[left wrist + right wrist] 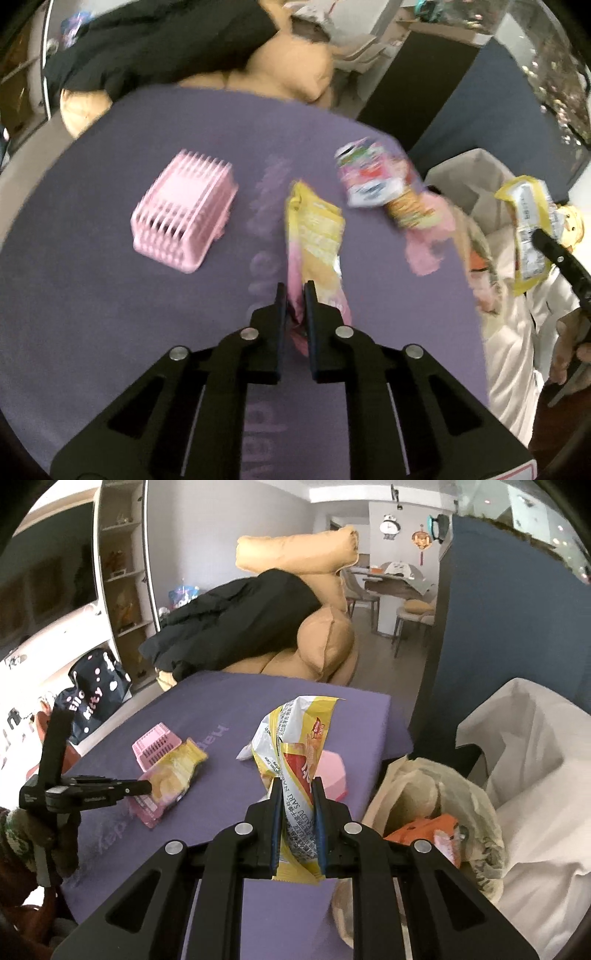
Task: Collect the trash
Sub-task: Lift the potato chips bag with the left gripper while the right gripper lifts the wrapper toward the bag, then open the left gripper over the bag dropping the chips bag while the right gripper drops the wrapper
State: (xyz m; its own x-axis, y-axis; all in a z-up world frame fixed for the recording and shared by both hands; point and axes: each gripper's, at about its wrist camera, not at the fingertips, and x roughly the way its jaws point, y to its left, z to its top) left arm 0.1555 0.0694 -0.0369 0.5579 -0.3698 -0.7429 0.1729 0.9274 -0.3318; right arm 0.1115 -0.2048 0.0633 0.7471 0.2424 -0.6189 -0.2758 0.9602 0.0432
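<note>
Two grippers work here, each clamped on one wrapper. The left gripper [294, 291] tilts down over the purple mat [110, 295], its jaws nearly together, pinching the near end of the yellow-pink wrapper [317, 229], which stretches away from the fingertips across the mat. The right gripper [297, 788] also angles downward, jaws narrow, gripping the yellow-red wrapper [295, 738], which stands up crumpled between and above its fingers, near the mat's right edge beside one trash bag [461, 786]. Farther out lie a third wrapper [369, 177], one pink basket [184, 210], and beyond the mat one tan sofa [325, 635].
</note>
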